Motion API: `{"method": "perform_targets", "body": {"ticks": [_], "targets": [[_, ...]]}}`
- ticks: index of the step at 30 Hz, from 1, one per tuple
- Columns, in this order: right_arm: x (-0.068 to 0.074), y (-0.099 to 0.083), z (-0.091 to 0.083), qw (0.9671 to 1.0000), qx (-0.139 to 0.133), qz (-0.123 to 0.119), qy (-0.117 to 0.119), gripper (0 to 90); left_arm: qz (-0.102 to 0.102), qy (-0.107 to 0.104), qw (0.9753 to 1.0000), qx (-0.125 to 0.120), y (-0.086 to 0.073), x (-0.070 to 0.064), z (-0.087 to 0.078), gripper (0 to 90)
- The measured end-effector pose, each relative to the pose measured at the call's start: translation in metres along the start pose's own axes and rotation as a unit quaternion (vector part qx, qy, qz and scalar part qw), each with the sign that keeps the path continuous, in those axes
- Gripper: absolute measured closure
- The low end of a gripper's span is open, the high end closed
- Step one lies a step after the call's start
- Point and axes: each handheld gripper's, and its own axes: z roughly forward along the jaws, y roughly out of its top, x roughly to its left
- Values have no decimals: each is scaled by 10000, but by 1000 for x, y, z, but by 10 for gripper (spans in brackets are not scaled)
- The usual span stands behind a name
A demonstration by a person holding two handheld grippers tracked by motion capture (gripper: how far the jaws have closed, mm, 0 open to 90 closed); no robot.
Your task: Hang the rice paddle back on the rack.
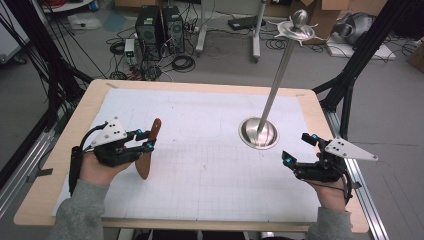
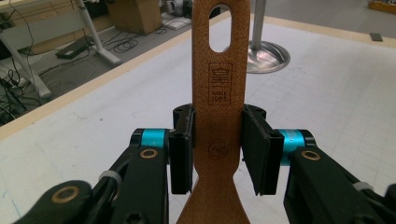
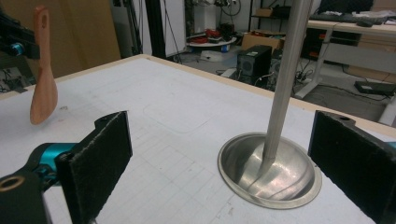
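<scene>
Currently left claw (image 2: 217,154) pinches wooden spatula (image 2: 218,107) by handle; right claw (image 3: 219,163) spread. Risk: spatula pivots, prob. drops onto counter (image 1: 200,165).

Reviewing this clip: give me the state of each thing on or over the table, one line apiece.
Wooden spatula: lifted off the mat, handle up, clamped at the handle.
Left hand-held gripper: shut on the wooden spatula.
Right hand-held gripper: open, empty, its jaws either side of the stand's base but apart from it.
Metal stand: upright on its round base, nothing hanging on its top hooks.
</scene>
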Motion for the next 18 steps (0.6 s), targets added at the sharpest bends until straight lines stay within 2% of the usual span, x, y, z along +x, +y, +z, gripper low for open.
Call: {"method": "perform_targets", "body": {"ticks": [8,11,13,18], "targets": [[0,1,4,10000,6,14,51,48,44,-69,10000,-43,10,-5,5,652],[-1,1,4,10000,-18,6,65,48,54,-150,9998,-75,17,-7,12,652],[-1,2,4,10000,-34,-1,65,48,136,-213,9996,-107,20,-9,16,651],[-2,2,3,10000,-38,30,63,48,124,-280,9995,-114,26,-12,25,652]]}}
